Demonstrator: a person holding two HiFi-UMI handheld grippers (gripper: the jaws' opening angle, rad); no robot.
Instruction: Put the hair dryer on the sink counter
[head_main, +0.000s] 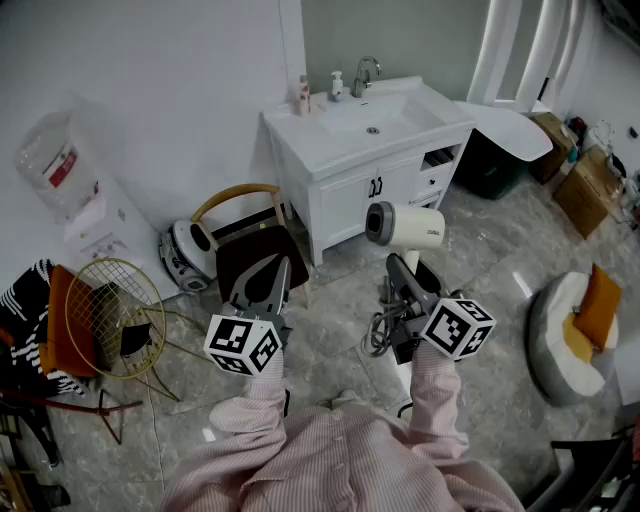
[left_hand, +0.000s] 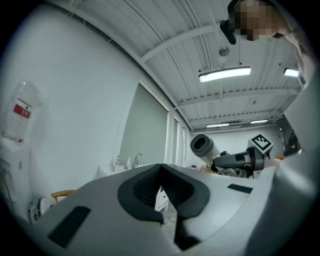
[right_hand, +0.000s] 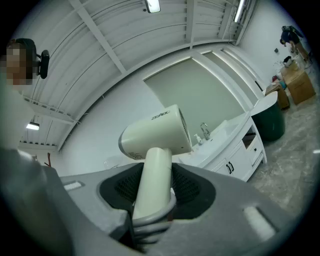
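Observation:
A cream hair dryer (head_main: 405, 223) points left in the air in front of the white sink counter (head_main: 300, 138). My right gripper (head_main: 402, 268) is shut on its handle, the jaws pressed to both sides of it. The right gripper view shows the hair dryer (right_hand: 156, 134) rising from between the jaws, with its grey cord (right_hand: 150, 220) coiled below. The cord (head_main: 380, 330) hangs in loops by the gripper. My left gripper (head_main: 274, 272) is shut and empty, held low over a chair. From the left gripper view the hair dryer (left_hand: 203, 147) shows at right. The counter has a basin (head_main: 374, 118) and faucet (head_main: 365, 73).
Two bottles (head_main: 303, 95) stand at the counter's back left. A wooden-backed chair (head_main: 250, 245) and a round grey appliance (head_main: 186, 252) sit left of the cabinet. A gold wire frame (head_main: 110, 315) is further left. A dark bin (head_main: 490, 165), cardboard boxes (head_main: 585, 180) and a white cushion seat (head_main: 570, 325) are at right.

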